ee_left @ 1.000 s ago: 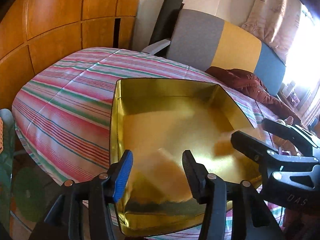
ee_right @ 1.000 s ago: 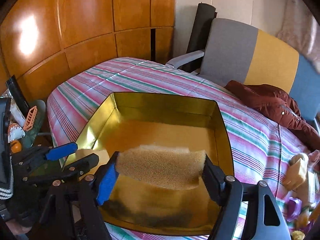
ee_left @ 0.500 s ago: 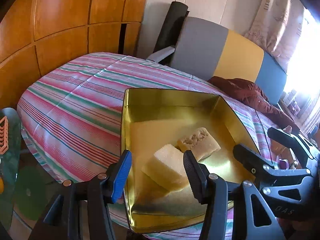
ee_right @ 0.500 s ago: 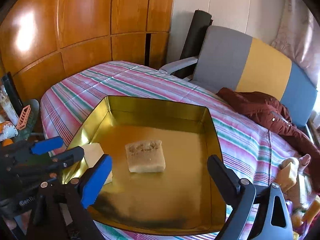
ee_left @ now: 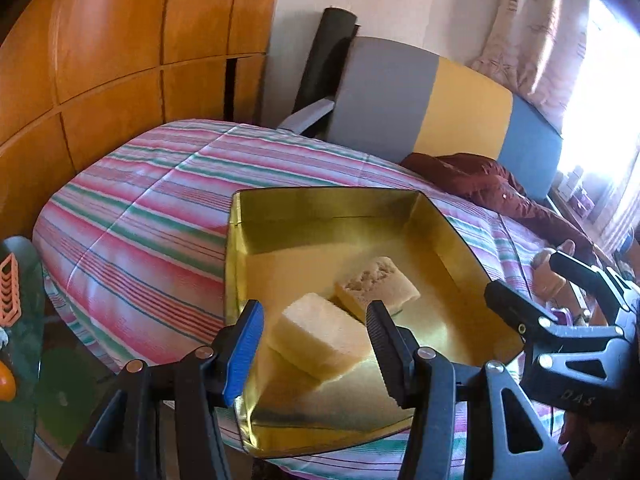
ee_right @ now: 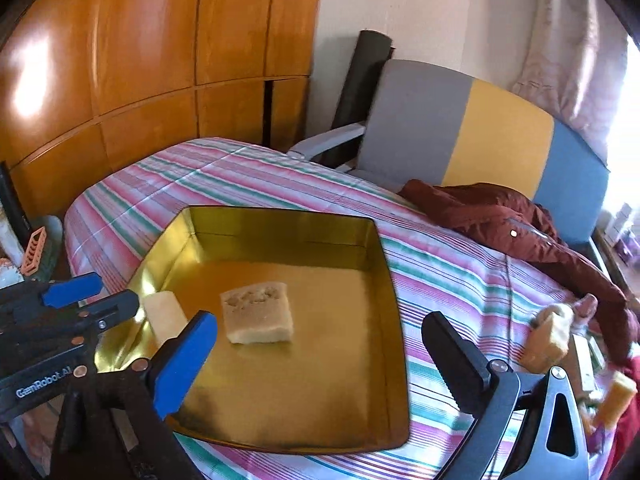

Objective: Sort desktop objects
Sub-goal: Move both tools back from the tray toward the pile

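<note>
A gold metal tray (ee_left: pixel 332 200) (ee_right: pixel 380 264) lies on the striped bedspread. Two yellow sponges lie in it: a smooth one (ee_left: pixel 320 332) (ee_right: pixel 164 316) at the near left and a pitted one (ee_left: pixel 376 280) (ee_right: pixel 258 312) in the middle. My left gripper (ee_left: pixel 312 336) is open, its jaws either side of the smooth sponge and apart from it. My right gripper (ee_right: pixel 320 352) is open wide and empty above the tray's near edge; it also shows in the left wrist view (ee_left: pixel 560 280).
Several small toys and blocks (ee_right: pixel 560 332) lie on the bed right of the tray. A dark red jacket (ee_right: pixel 500 216) lies by the grey, yellow and blue headboard (ee_right: pixel 480 128). A wooden wardrobe (ee_right: pixel 140 60) stands behind. A side table with clutter (ee_right: pixel 32 248) stands left.
The right gripper opened and let the pitted sponge drop into the tray, then pulled back. The left gripper also drew back and up, leaving the smooth sponge in the tray.
</note>
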The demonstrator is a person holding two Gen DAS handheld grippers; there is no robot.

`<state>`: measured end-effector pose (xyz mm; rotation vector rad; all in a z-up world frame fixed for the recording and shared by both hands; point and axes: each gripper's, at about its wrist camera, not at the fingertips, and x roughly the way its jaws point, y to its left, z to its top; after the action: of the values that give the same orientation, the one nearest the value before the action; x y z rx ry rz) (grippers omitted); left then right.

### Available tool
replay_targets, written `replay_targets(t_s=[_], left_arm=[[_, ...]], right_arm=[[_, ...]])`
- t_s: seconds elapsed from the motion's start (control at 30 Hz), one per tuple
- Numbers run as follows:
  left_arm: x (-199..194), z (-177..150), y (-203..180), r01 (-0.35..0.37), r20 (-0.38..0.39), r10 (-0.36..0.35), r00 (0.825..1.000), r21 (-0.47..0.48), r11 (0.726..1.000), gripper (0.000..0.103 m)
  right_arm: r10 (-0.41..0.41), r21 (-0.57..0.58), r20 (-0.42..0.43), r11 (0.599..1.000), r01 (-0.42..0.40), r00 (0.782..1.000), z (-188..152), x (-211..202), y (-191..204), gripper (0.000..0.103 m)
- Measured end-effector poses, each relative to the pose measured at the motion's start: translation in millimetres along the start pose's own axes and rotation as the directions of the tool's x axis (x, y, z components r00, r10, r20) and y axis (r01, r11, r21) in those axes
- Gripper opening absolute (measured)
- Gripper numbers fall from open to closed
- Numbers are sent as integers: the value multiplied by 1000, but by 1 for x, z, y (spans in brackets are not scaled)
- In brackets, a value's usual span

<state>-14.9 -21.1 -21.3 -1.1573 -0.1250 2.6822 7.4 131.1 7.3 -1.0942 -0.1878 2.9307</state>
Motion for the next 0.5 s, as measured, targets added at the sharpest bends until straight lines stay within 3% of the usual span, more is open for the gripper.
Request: replay_targets(t_s=[0.5], left_arm=[[7, -1, -55, 106, -44, -101, 994, 112, 988, 54]], right_arm=[[-167, 149, -50, 974, 172, 985, -31, -15, -92, 103]])
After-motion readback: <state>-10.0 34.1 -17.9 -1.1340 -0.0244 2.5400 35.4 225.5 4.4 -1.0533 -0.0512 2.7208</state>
